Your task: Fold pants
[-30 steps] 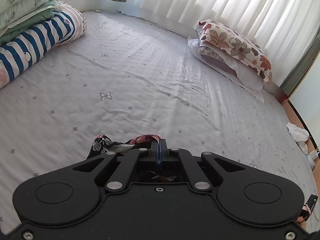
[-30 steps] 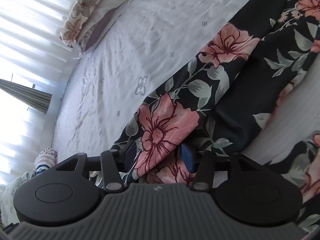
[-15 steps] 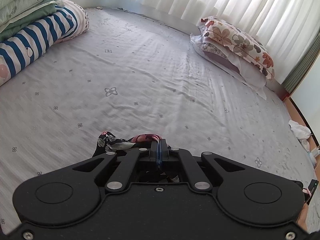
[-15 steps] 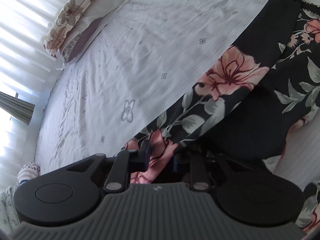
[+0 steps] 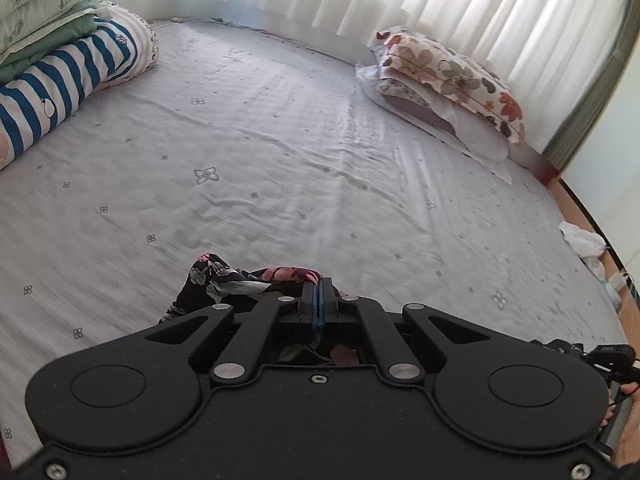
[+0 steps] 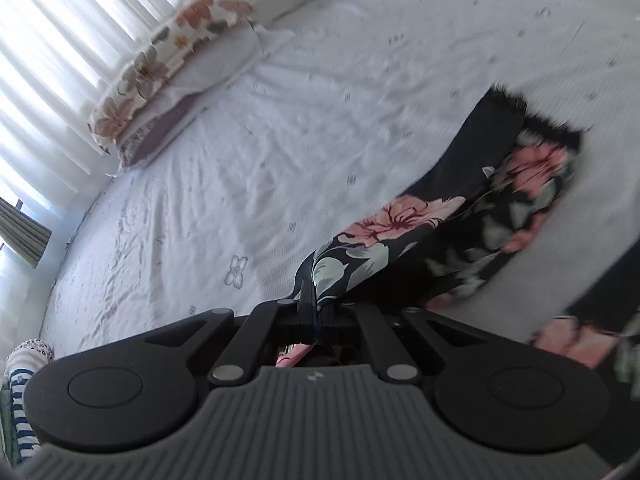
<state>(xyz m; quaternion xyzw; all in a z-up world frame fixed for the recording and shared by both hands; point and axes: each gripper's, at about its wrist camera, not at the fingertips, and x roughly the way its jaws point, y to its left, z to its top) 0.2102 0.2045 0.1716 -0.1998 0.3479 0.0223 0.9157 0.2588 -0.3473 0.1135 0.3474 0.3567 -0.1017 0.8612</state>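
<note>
The pants [image 6: 452,236] are black with pink flowers and grey leaves. In the right wrist view they stretch from my right gripper [image 6: 318,304] up to a fringed hem at the right. My right gripper is shut on a fold of the pants. In the left wrist view my left gripper [image 5: 319,294] is shut on a bunched edge of the pants [image 5: 240,280], held over the grey bed sheet [image 5: 280,152]. Most of the pants is hidden under the left gripper body.
A floral pillow [image 5: 448,80] lies at the far right of the bed by white curtains. A striped bolster [image 5: 68,76] and folded green bedding [image 5: 36,8] sit at the far left. White cloth [image 5: 582,240] lies on the floor beyond the bed's right edge.
My right gripper has closed on the pants and lifted, pulling the fabric taut; the hem is now in view. My left gripper stays shut and has risen slightly.
</note>
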